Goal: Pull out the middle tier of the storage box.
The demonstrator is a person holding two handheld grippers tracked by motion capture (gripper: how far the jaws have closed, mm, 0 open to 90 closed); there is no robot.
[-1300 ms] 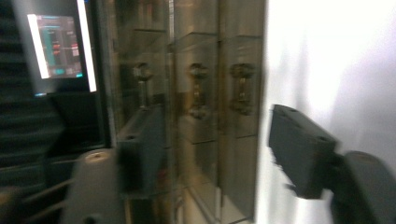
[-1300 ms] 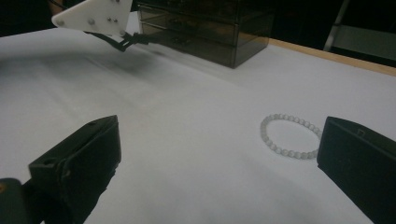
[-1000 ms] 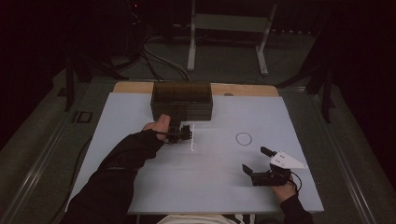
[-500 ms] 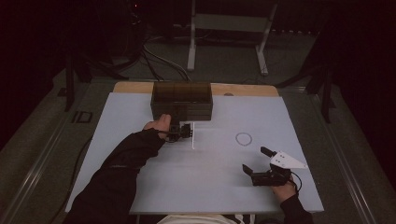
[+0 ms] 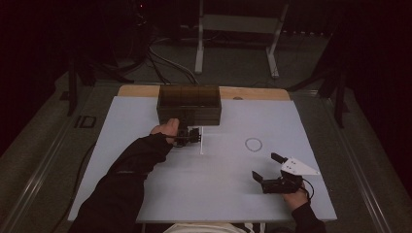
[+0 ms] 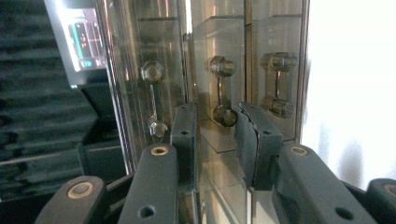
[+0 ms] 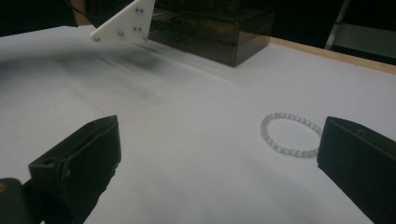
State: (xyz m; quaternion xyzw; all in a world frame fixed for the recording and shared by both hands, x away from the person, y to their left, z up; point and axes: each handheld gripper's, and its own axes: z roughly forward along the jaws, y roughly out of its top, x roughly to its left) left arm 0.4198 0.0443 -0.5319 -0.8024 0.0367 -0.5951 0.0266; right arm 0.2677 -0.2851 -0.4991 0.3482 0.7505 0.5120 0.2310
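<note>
A dark smoky drawer box [image 5: 189, 104] stands at the back middle of the pale table [image 5: 145, 121]. My left gripper [image 5: 194, 136] is right at its front. In the left gripper view the jaws [image 6: 215, 109] flank the middle drawer's bar handle [image 6: 222, 88]. They have just been closing, with the handle's near knob between them and a gap still showing on the left side. My right gripper [image 5: 266, 166] rests open near the front right edge with nothing between its jaws [image 7: 219, 140]. A pale bead bracelet [image 5: 253, 143] lies flat on the table ahead of it [image 7: 286, 150].
A thin white line [image 5: 201, 143] runs on the table just right of the left gripper. A wooden strip [image 5: 252, 93] borders the table's far edge. Stand legs [image 5: 199, 53] and cables lie on the dark floor behind.
The left gripper has edged slightly closer to the box front. The right gripper and the bracelet have stayed where they were.
</note>
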